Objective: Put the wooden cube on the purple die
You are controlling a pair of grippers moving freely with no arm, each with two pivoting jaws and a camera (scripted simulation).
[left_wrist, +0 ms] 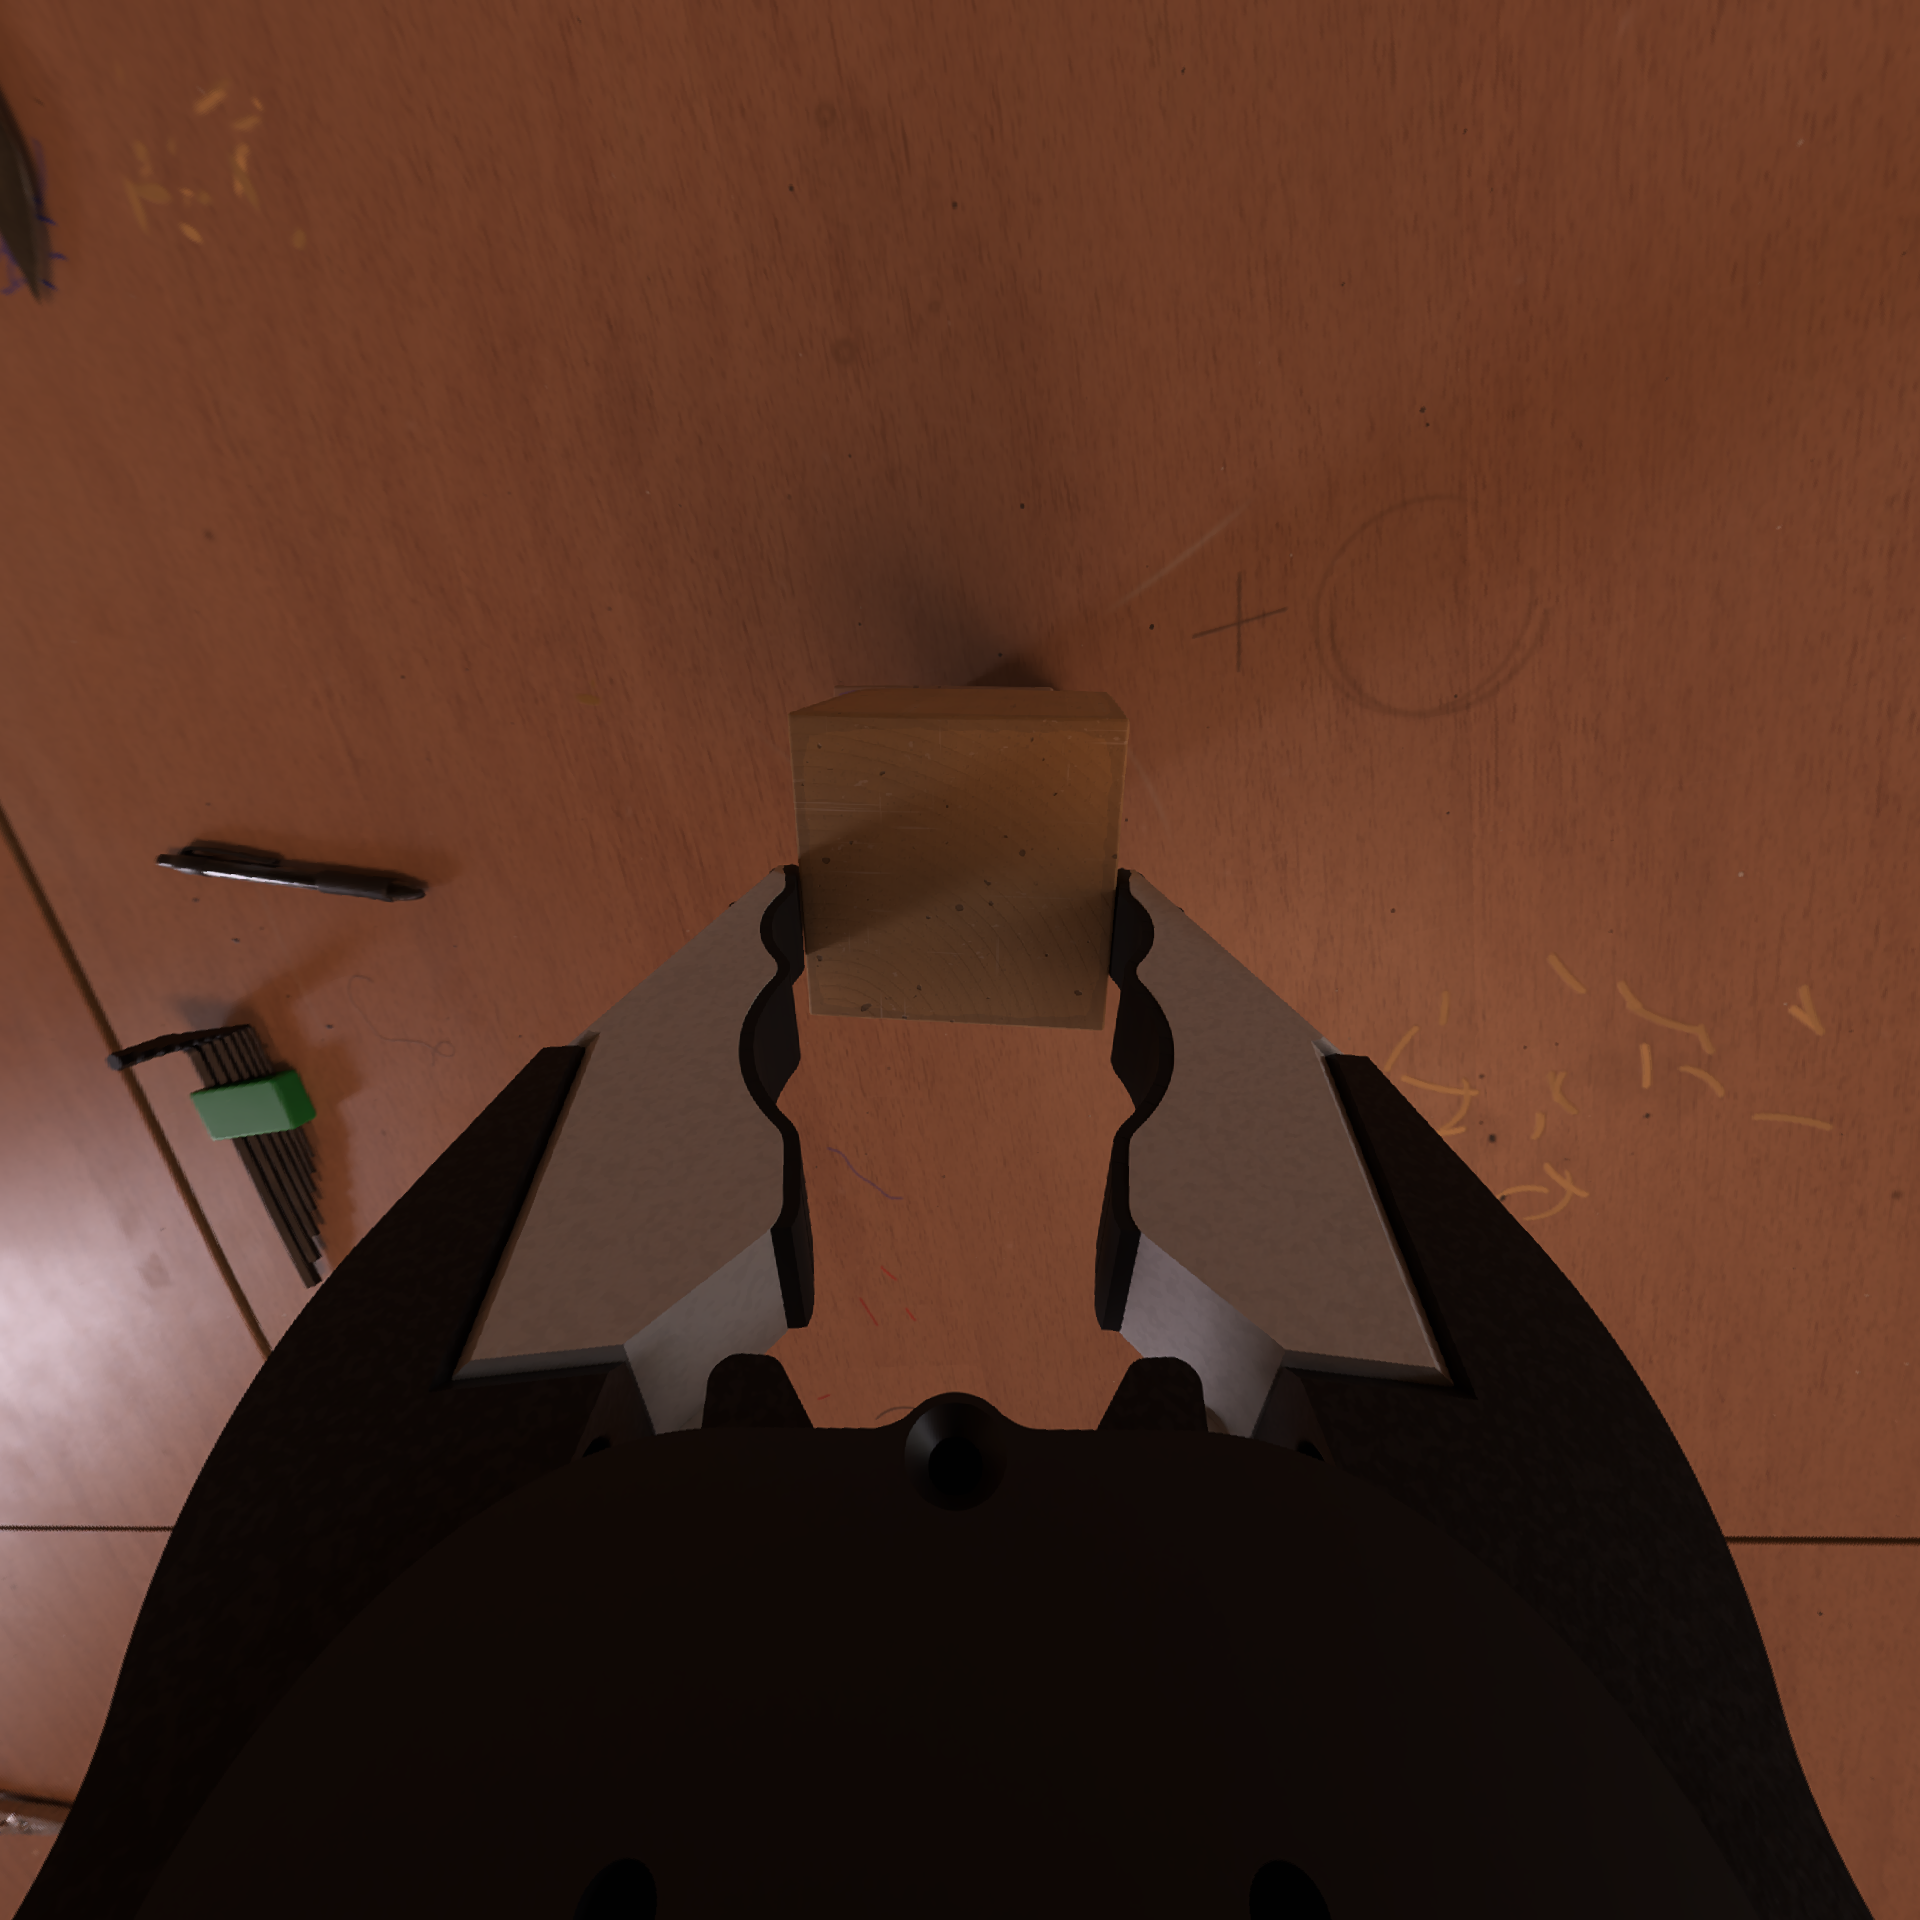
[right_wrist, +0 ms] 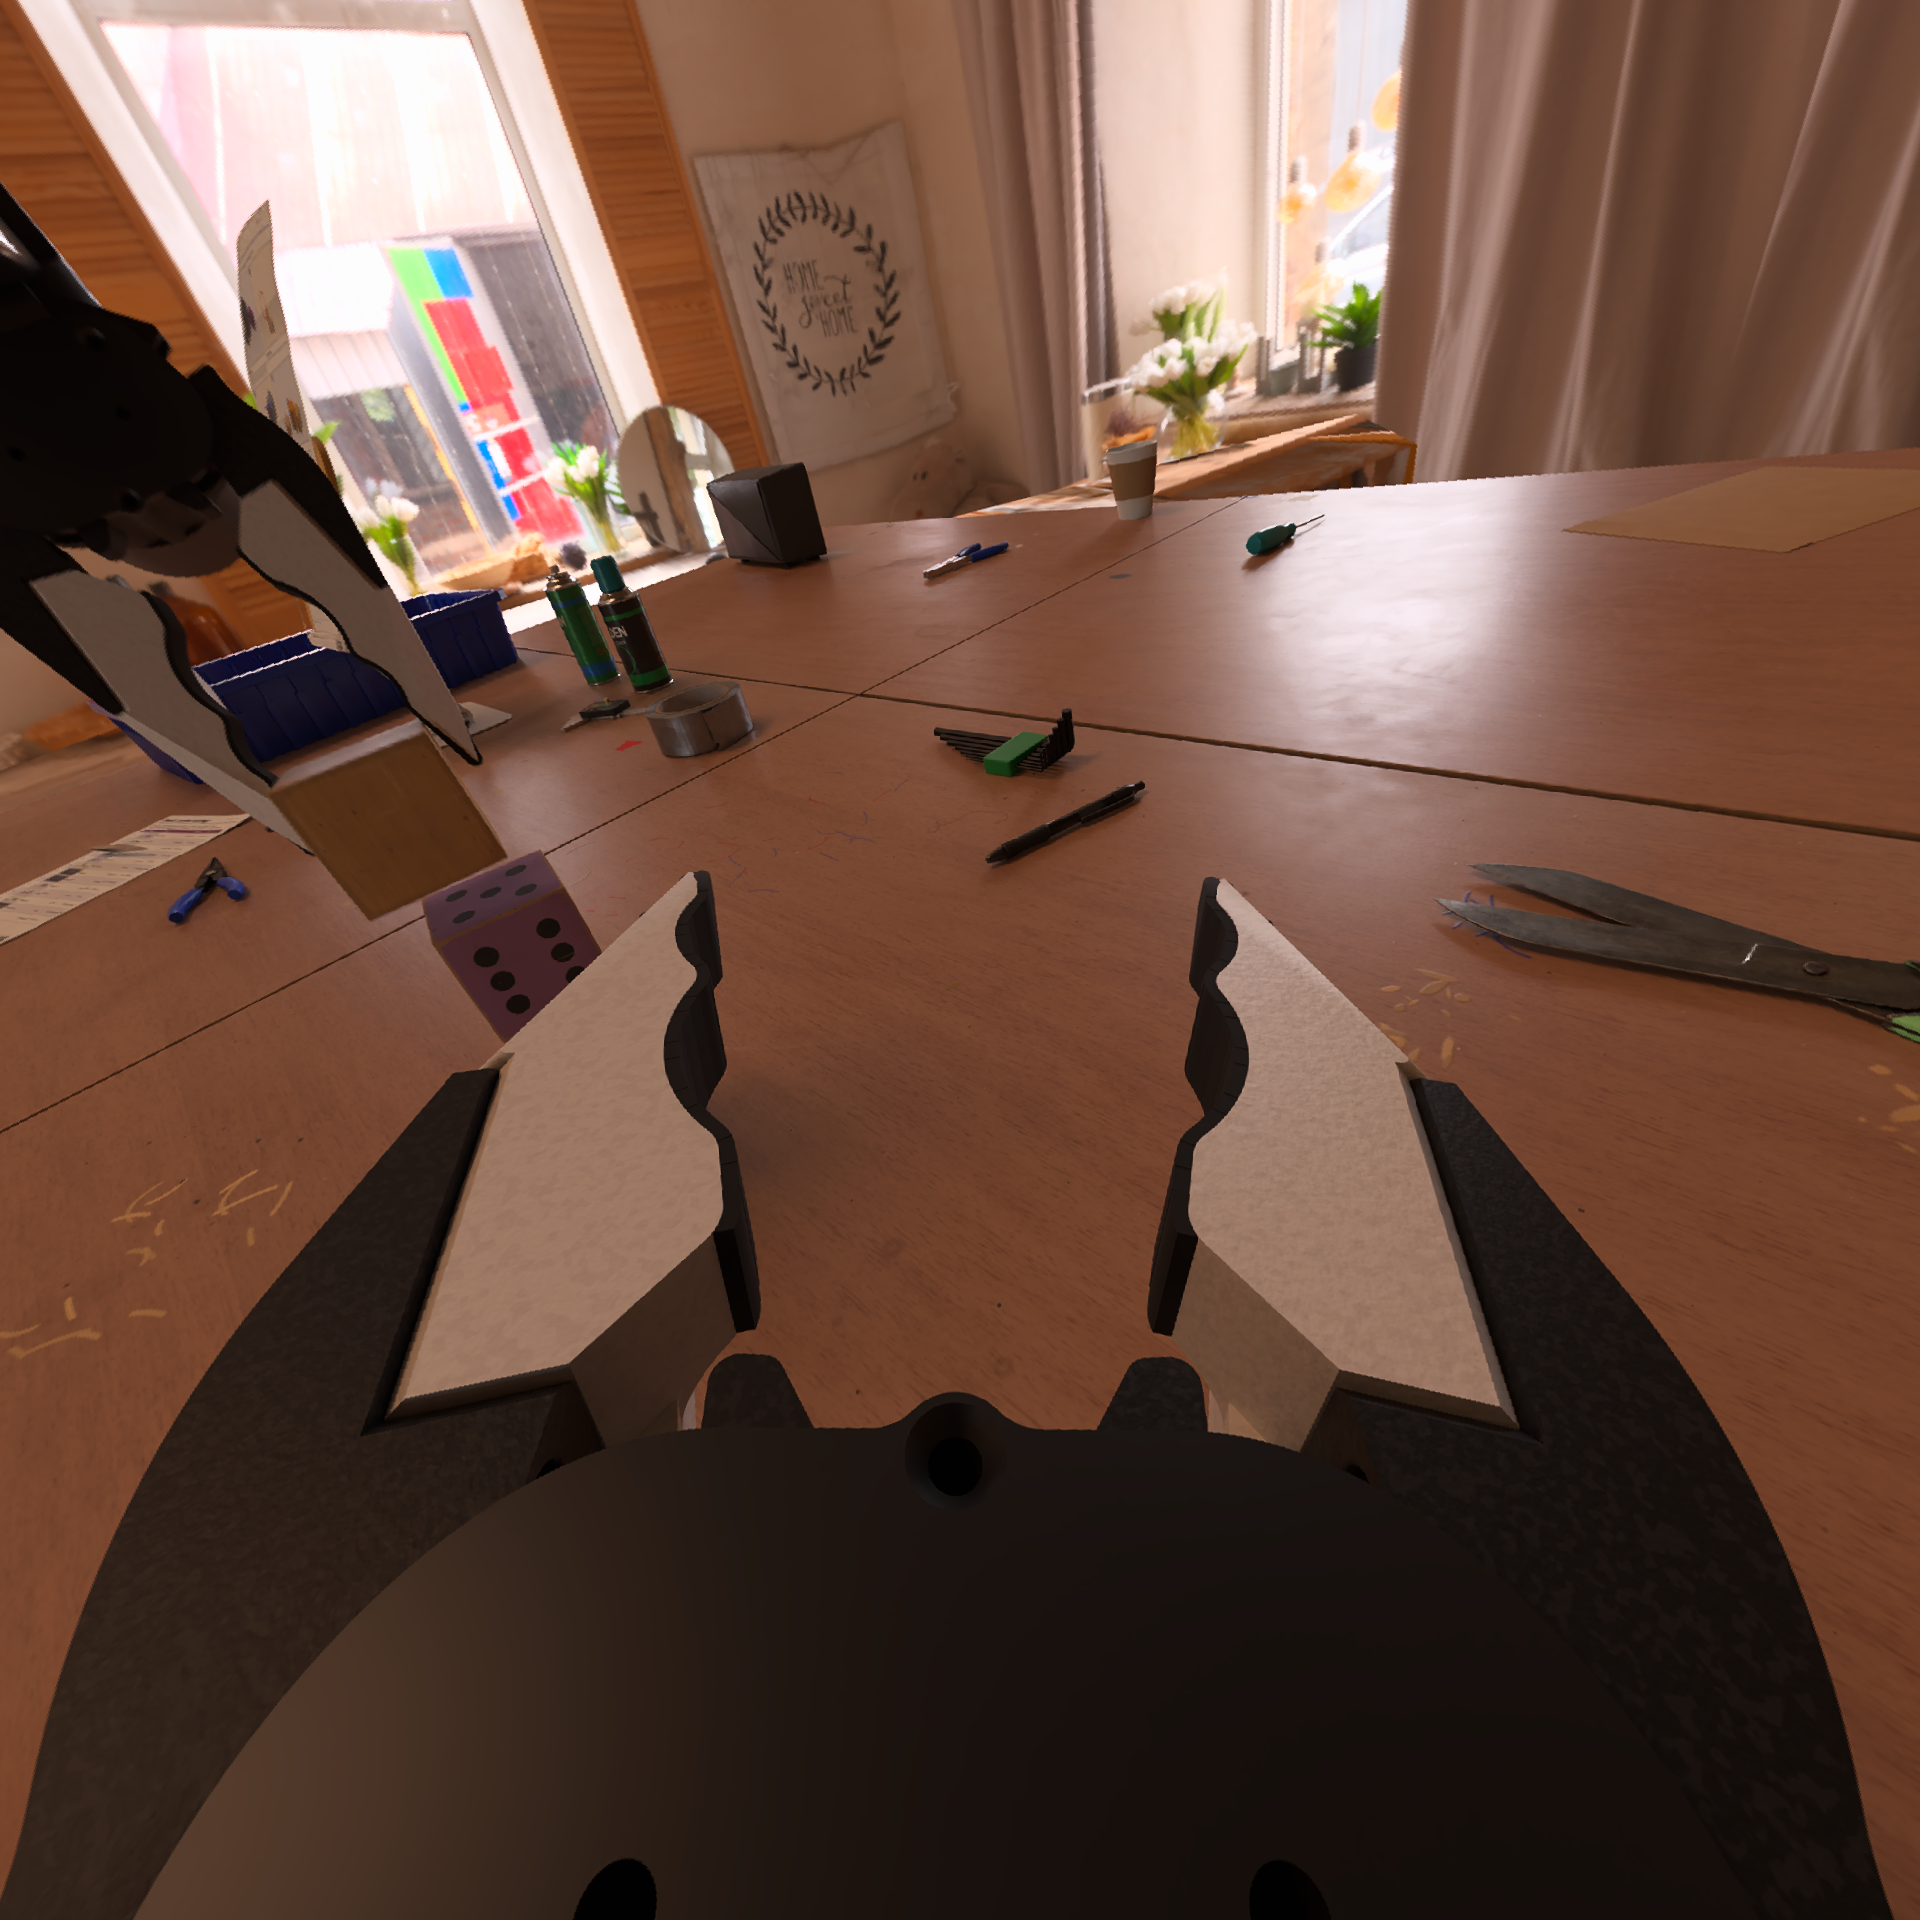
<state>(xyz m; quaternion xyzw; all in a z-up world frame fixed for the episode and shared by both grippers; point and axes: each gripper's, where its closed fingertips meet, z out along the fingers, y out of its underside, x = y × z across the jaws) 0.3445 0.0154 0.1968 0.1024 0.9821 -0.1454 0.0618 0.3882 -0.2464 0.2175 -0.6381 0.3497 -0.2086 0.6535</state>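
A: Where is the wooden cube (left_wrist: 956,862) at this moment?

B: It is in the air, clamped between the fingers of the left gripper (left_wrist: 957,914). In the left wrist view both tips press on its two side faces. In the right wrist view the cube is tilted and hangs just above the purple die (right_wrist: 514,943). I cannot tell if they touch; the lower corner of the cube seems very near to the top face of the die.

A: And the die?

B: It stands on the bench (right_wrist: 1039,1039), to the left side of the right wrist view, partly hidden behind the left finger of the right gripper (right_wrist: 954,951).

A: What about that right gripper?

B: Its fingers are wide apart with nothing between them, only bare bench surface.

A: Is there free room around?

B: Around the die the bench is mostly bare. The black pen (right_wrist: 1065,823) and the set of hex keys with green holder (right_wrist: 1013,748) lie well apart, toward the far side, near a seam between two bench panels. The big scissors (right_wrist: 1683,951) lie near the right edge of the view. A roll of grey tape (right_wrist: 701,719), two spray cans (right_wrist: 608,623) and a blue bin (right_wrist: 343,665) are farther, toward the far left corner. Small blue pliers (right_wrist: 206,888) lie to the left of the die.
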